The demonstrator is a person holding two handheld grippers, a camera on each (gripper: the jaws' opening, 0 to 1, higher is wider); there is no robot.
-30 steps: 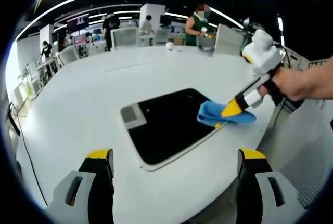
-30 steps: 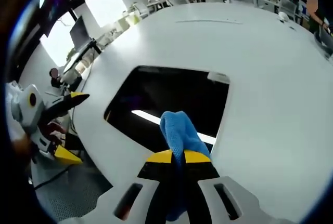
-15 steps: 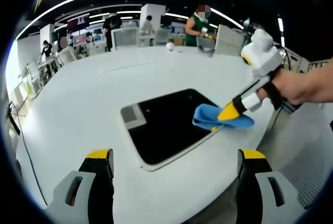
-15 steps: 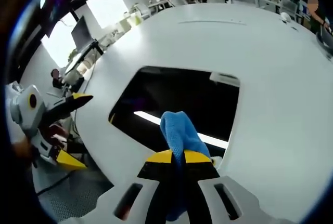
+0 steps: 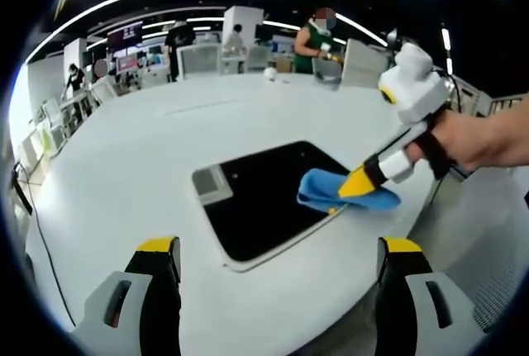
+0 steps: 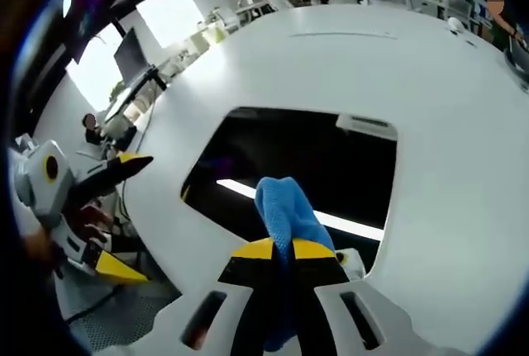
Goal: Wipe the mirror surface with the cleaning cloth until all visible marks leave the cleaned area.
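Mirror (image 5: 264, 195) lies flat on the white table (image 5: 124, 174), the right gripper (image 6: 281, 250) pinches the blue cloth (image 5: 331, 192) on its near right edge, and the left gripper (image 5: 277, 249) has fingers apart.

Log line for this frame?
phase: wiping | right gripper: shut on blue cloth | cloth on mirror corner | left gripper: open, idle
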